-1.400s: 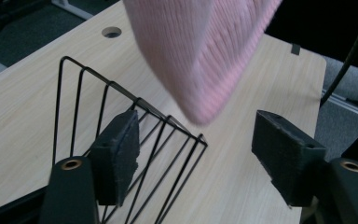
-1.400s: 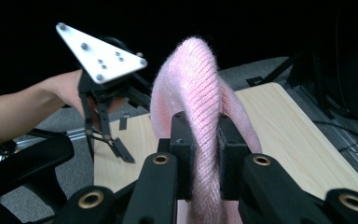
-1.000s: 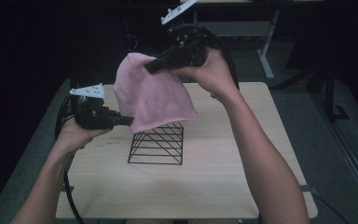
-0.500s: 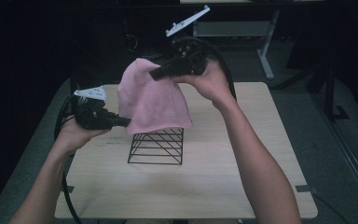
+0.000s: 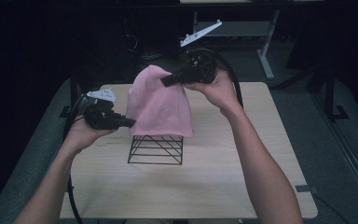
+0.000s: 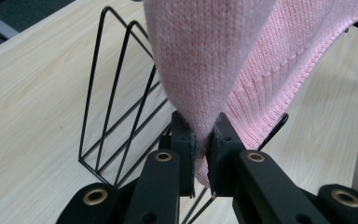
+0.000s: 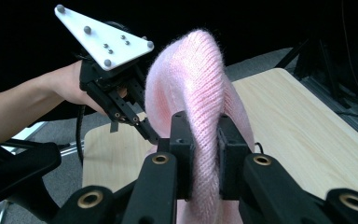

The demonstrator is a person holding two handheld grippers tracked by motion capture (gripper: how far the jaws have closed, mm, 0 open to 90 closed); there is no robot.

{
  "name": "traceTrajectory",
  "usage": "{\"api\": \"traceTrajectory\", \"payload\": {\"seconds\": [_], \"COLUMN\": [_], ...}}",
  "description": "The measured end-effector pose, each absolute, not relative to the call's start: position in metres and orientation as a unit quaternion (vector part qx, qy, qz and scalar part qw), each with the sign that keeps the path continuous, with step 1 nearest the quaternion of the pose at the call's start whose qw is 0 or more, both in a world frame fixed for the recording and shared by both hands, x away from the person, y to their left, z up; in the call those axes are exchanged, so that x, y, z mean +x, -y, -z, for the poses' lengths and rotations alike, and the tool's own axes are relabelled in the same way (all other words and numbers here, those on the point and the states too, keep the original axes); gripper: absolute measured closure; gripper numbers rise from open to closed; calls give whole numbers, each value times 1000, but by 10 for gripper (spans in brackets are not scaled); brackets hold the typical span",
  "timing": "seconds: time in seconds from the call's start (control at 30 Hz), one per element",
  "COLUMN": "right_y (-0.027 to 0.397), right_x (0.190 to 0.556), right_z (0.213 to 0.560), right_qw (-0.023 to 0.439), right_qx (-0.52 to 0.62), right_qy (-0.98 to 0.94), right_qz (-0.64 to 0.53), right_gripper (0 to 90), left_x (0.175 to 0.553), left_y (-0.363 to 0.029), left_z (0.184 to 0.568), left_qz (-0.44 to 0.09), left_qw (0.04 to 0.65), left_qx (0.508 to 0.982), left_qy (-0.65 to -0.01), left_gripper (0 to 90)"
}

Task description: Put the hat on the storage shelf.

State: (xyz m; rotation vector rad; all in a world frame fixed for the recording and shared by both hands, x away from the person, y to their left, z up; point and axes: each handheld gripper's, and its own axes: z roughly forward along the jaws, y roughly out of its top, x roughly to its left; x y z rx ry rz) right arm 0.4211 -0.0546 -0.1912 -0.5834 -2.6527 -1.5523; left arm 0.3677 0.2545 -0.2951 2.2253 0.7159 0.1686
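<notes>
Left tool (image 5: 129, 122) clamped on a lower edge of the pink knitted cloth (image 5: 161, 105), seen at the left of the high view, held low just above the desk (image 5: 223, 186) and beside the black wire rack (image 5: 156, 149). Pinched fold visible between the two black pads in the left gripper view (image 6: 201, 140), fabric rising up and away from them, ribbed hem running off to the right. Right tool (image 5: 165, 81) closed on the top of the same cloth, held higher and farther back, pointing toward the left of the high view, with its grey three-cornered plate (image 5: 200, 33) sticking up behind. Thick roll of knit squeezed between the pads in the right gripper view (image 7: 200, 158), bulging above them. Cloth hanging spread between the two tools, draped down in front, its bottom hem reaching the top of the wire rack and hiding the rack's upper part; contact between hem and wires hard to judge. Rack standing upright on the light wooden desk, roughly in the middle, its slanted wire dividers (image 6: 116, 84) plain in the left gripper view. Left hand (image 7: 70, 84) and its tool also seen across the cloth from the right gripper view, white plate on top
</notes>
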Motion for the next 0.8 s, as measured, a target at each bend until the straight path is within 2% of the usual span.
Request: {"api": "traceTrajectory", "payload": {"seconds": [0.43, 0.8], "right_y": [32, 31], "right_x": [409, 403], "right_z": [206, 234], "right_qw": [36, 67], "right_qx": [-148, -132], "right_qy": [856, 863], "right_qz": [494, 484], "right_gripper": [781, 770], "left_x": [354, 350], "left_y": [-271, -272], "left_z": [311, 331], "left_qz": [-74, -74], "left_qw": [371, 345], "left_qx": [879, 890], "left_qy": [-289, -290], "left_gripper": [827, 828]}}
